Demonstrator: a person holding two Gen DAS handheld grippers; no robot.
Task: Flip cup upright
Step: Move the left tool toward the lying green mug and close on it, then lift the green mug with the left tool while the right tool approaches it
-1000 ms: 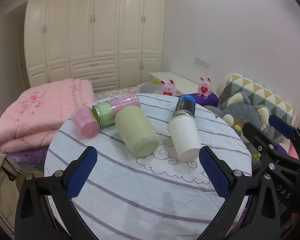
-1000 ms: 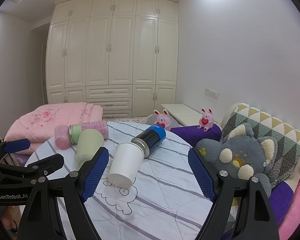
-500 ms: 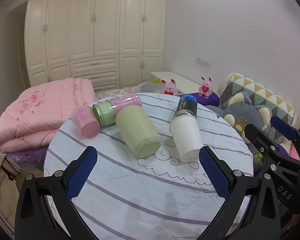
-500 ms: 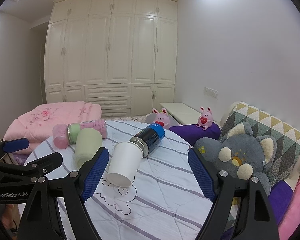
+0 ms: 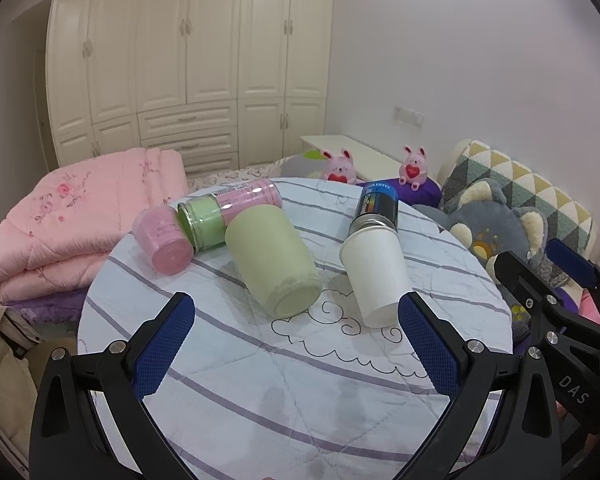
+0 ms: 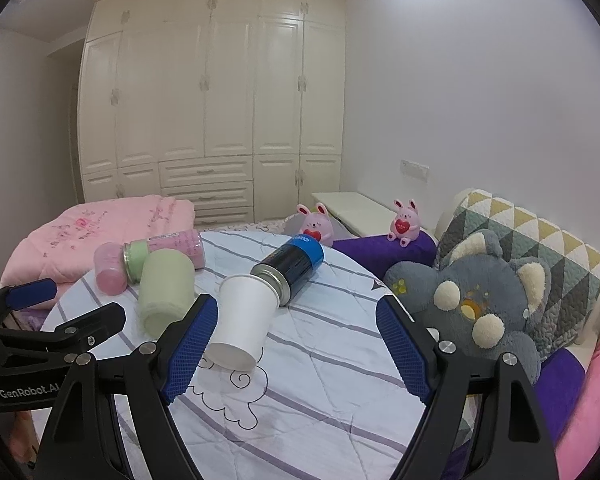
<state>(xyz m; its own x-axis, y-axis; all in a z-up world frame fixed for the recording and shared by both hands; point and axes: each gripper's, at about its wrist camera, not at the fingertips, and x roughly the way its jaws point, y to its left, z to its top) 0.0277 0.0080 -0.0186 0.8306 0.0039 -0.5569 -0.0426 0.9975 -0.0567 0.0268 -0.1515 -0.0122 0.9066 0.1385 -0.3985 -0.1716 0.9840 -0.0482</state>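
Your left gripper point(image 5: 296, 350): jaws wide apart, empty | your right gripper point(image 6: 296, 350): jaws wide apart, empty | white cup point(image 6: 242, 326) lies on its side ahead, just beside right gripper's left finger | green cup point(image 5: 272, 260) ahead of left gripper, also lying

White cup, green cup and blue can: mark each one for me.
White cup point(image 6: 244, 320), right wrist view, on its side wall.
Green cup point(image 5: 270, 256), left wrist view, on its side wall.
Blue can point(image 6: 294, 266), right wrist view, on its dark body.
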